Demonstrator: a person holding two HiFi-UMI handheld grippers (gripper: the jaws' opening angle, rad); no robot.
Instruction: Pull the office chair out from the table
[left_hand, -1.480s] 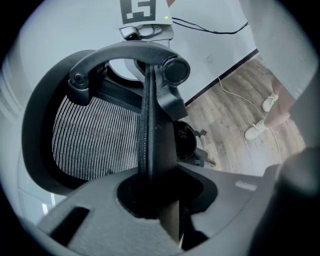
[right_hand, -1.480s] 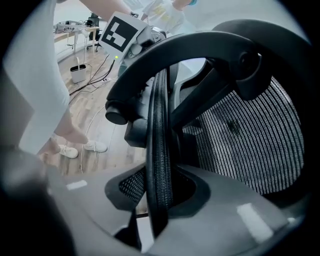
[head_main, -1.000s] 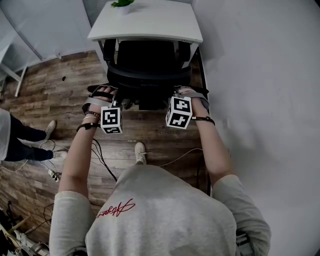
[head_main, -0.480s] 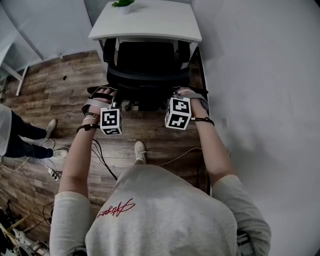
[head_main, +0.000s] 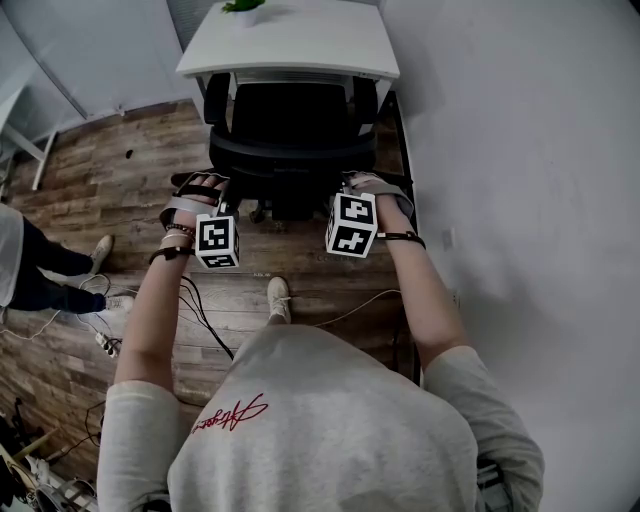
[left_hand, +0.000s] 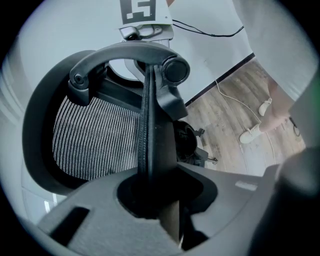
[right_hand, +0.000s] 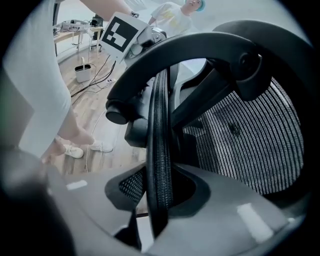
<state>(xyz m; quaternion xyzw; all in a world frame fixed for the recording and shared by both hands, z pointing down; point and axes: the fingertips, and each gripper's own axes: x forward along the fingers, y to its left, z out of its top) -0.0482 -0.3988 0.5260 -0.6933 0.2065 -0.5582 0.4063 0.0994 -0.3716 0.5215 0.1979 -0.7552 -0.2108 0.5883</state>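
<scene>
Gripping: both tongs are clamped on the top rim of the office chair (head_main: 290, 125), one near each end of the backrest.
Left side: the left tongs (head_main: 203, 186) pinch the black rim. In the left gripper view the rim (left_hand: 148, 125) stands upright in the slot between the jaws, which press on it from both sides.
Right side: the right tongs (head_main: 362, 182) pinch the same rim at the frame's right. The right gripper view shows the mesh-wrapped edge (right_hand: 160, 150) wedged between the two jaws.
Chair: upper middle of the head view, drawn up against the near edge of the white bench (head_main: 330, 45), backrest toward the person (its grey mesh fills one side of each gripper view).
Bench top: a small green plant (head_main: 243, 8) at the frame's top edge.
Surroundings: wood-plank floor (head_main: 110, 170) on the left, a pale wall (head_main: 520, 150) on the right.
Floor items: cables (head_main: 200, 310) trail beside the person's shoe (head_main: 280, 300).
Left edge: another person's legs (head_main: 40, 275), well apart from the chair.
</scene>
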